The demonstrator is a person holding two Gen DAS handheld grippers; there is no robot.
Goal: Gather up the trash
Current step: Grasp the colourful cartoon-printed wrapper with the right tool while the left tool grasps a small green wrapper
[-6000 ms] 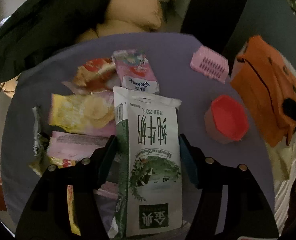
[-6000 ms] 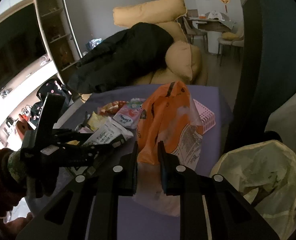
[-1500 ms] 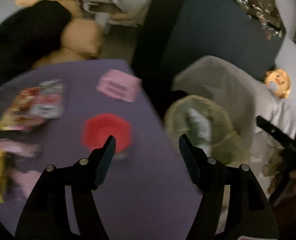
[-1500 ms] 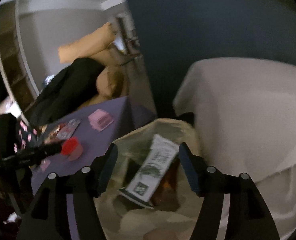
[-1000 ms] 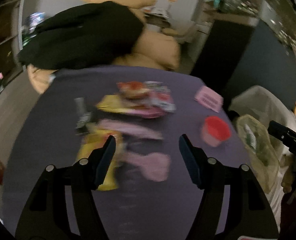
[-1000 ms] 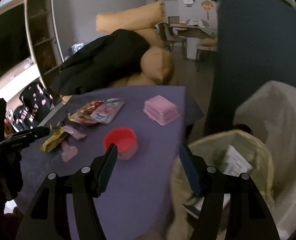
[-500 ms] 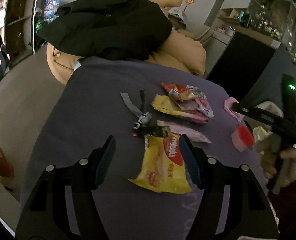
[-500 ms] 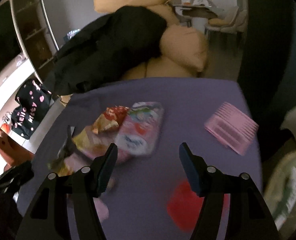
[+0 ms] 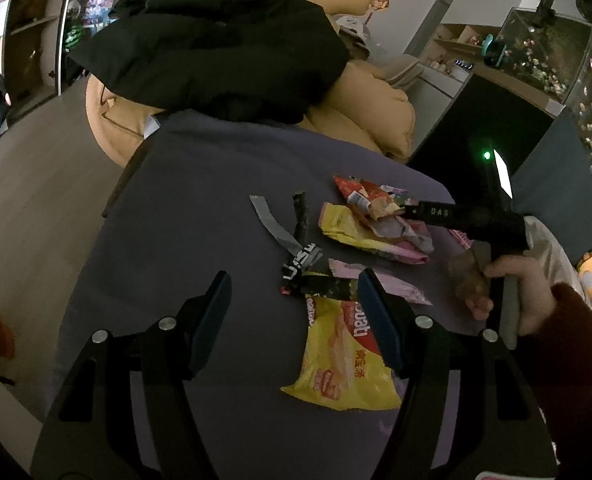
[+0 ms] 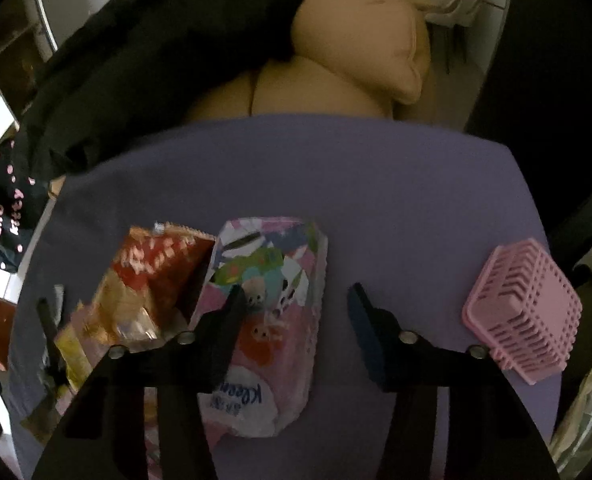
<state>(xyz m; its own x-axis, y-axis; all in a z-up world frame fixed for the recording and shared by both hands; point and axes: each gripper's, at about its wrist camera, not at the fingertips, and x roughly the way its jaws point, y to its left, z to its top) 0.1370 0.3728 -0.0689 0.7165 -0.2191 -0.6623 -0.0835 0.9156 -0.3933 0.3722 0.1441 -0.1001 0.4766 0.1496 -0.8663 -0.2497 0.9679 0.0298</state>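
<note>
Left hand-held gripper [image 9: 294, 312] spread wide, empty, poised over the purple table [image 9: 184, 208], a yellow snack packet [image 9: 345, 360] and a dark torn wrapper [image 9: 303, 268] lying between its fingers. Seen only here: a grey foil strip [image 9: 274, 226] farther left, plus the right hand [image 9: 511, 292] on its handle. Right hand-held gripper [image 10: 294, 304] likewise released, hovering over a pink Kleenex tissue pack [image 10: 272, 320], left finger overlapping it. Shown only here: a pink slatted basket [image 10: 525, 312] at right; a red snack bag [image 10: 148, 280] touching the pack's left side.
</note>
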